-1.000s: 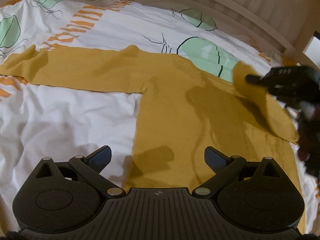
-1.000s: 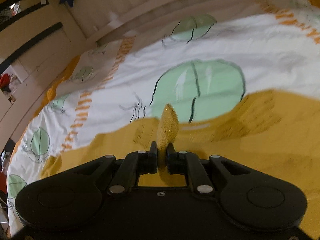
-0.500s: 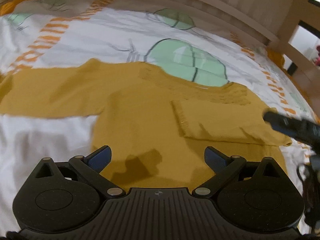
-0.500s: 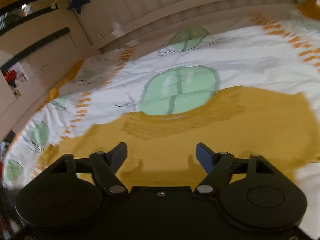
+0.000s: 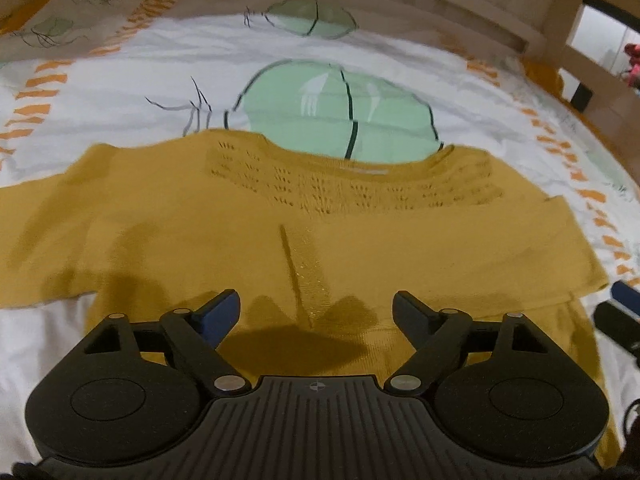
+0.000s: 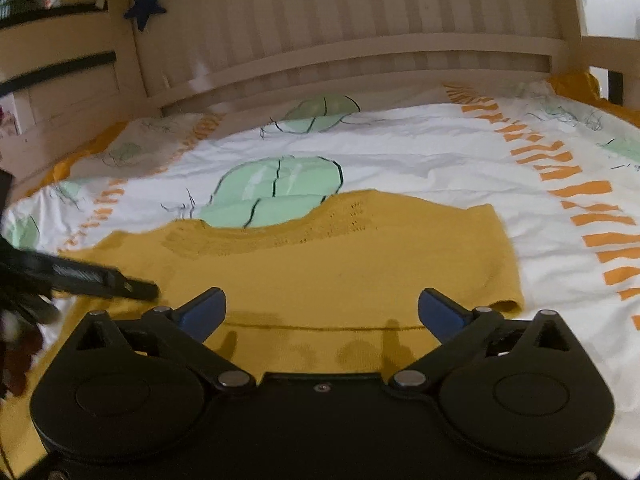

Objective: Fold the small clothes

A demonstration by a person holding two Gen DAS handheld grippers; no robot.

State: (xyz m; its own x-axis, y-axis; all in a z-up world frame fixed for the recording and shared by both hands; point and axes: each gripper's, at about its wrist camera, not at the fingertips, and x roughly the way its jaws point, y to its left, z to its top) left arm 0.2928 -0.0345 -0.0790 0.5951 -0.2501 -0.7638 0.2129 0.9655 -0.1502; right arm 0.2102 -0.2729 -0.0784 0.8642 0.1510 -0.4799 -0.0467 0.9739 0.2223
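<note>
A small mustard-yellow knit sweater [image 5: 248, 216] lies flat on the bed, neckline away from me. Its right sleeve [image 5: 460, 248] is folded across the chest; its left sleeve [image 5: 36, 216] still lies stretched out to the left. The sweater also shows in the right wrist view [image 6: 360, 256]. My left gripper [image 5: 316, 308] is open and empty just above the sweater's lower body. My right gripper [image 6: 322, 308] is open and empty above the folded sleeve. The right gripper's fingertips [image 5: 624, 300] show at the left wrist view's right edge. The left gripper's fingers [image 6: 100, 278] show at the right wrist view's left.
The white bed cover [image 6: 420, 152] has green leaf and orange stripe prints. A slatted wooden headboard [image 6: 340, 52] runs along the far side. A bed post [image 5: 560, 20] stands at the far right. A blue star [image 6: 146, 6] hangs at the far left.
My right gripper carried the sleeve cuff across the chest, let it go and opened. The sleeve now lies folded flat. My left gripper moved right and closer to the neckline.
</note>
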